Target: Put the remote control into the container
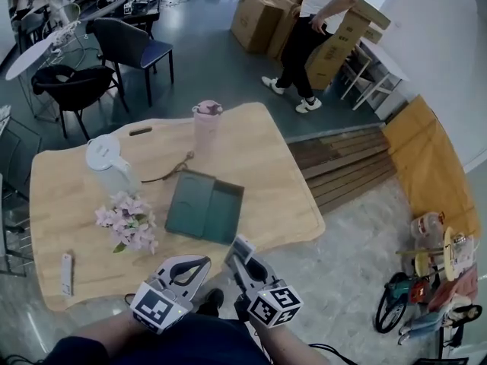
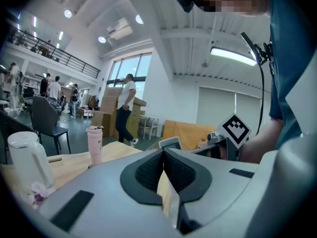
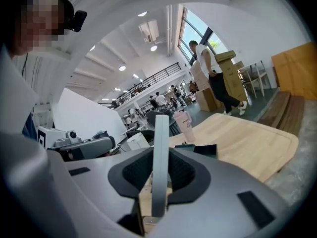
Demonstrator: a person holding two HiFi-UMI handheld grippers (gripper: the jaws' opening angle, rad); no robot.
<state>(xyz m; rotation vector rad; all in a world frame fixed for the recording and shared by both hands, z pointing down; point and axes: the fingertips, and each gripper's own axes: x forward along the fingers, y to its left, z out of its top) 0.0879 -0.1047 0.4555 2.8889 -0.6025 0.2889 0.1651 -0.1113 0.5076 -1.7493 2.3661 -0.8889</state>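
Note:
My right gripper hangs over the near table edge, shut on a grey-white remote control with a small screen. In the right gripper view the remote stands edge-on, pinched by the right gripper. The left gripper view shows the remote's screen too. Just beyond it on the wooden table lies the dark green open container, also seen as a container ahead of the right jaws. My left gripper sits beside the right one, shut and holding nothing, its tips meeting.
On the table stand a white kettle, a pink bottle and pink flowers. A slim white stick-shaped object lies at the near left. Chairs stand behind; a person handles cardboard boxes beyond; planks lie to the right.

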